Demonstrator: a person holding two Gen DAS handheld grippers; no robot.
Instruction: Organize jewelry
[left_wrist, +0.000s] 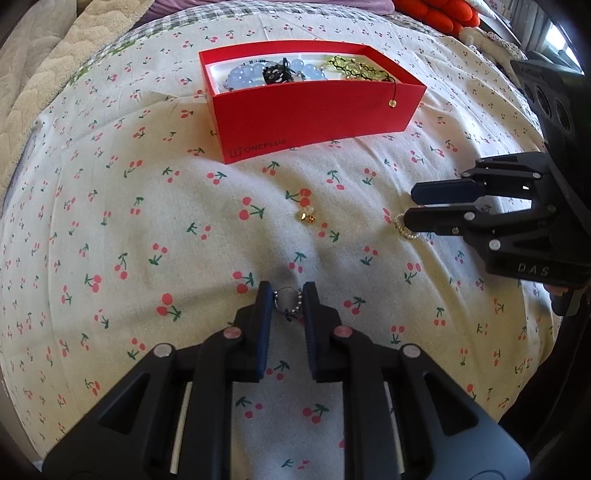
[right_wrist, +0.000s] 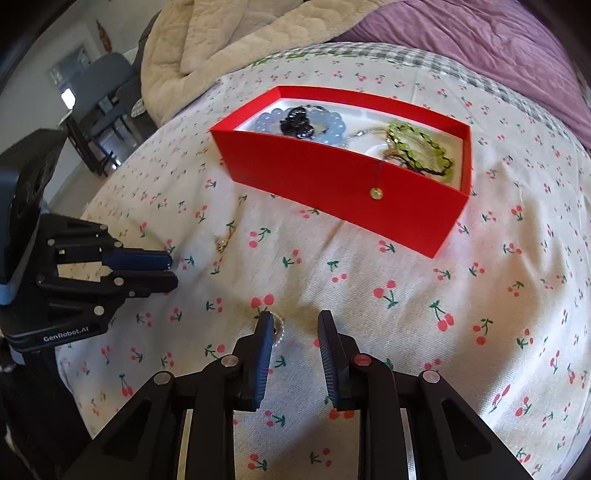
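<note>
The left gripper (left_wrist: 286, 291) is clamped on a small beaded ring (left_wrist: 286, 298) lying on the bed sheet (left_wrist: 110, 258), probably to lift it. The right gripper (right_wrist: 293, 319) stands apart around a pearl ring (right_wrist: 277, 330), which touches only its left finger, so nothing is gripped yet. Between them a gold earring (left_wrist: 307, 215) waits on the sheet. Farthest off, the red box (left_wrist: 314, 110) already holds blue and green bead bracelets, likely where these go.

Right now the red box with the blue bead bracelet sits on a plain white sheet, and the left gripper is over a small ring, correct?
Not quite: the sheet is cherry-printed, not plain, as the left wrist view shows. The red box does hold the blue bead bracelet, and the left gripper is over a small ring.
</note>
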